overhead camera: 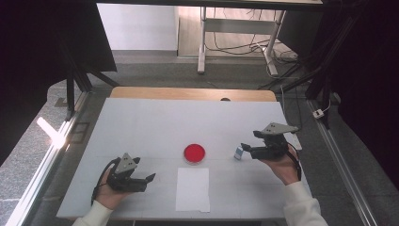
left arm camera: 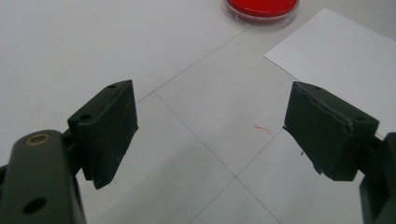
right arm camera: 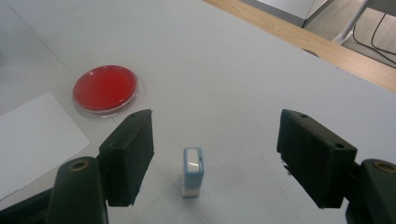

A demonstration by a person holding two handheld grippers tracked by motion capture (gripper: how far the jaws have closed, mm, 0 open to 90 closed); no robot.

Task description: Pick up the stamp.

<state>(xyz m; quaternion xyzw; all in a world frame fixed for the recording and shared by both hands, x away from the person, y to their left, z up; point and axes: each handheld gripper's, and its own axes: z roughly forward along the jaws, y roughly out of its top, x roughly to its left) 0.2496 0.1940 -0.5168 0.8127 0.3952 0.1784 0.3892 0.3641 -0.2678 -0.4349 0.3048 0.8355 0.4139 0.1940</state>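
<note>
A round red dish sits at the table's middle, also seen as the red dish and the red dish. Just in front of it lies a white paper sheet. A small blue-and-white stamp stands upright right of the dish. My right gripper is open, its jaws on either side of the stamp without touching it. My left gripper rests open at the front left over bare table, nothing between its jaws, with the paper off to its right.
The white table top has a wooden strip along its far edge. Table legs and cables stand on the floor beyond. A metal rail runs along the left side.
</note>
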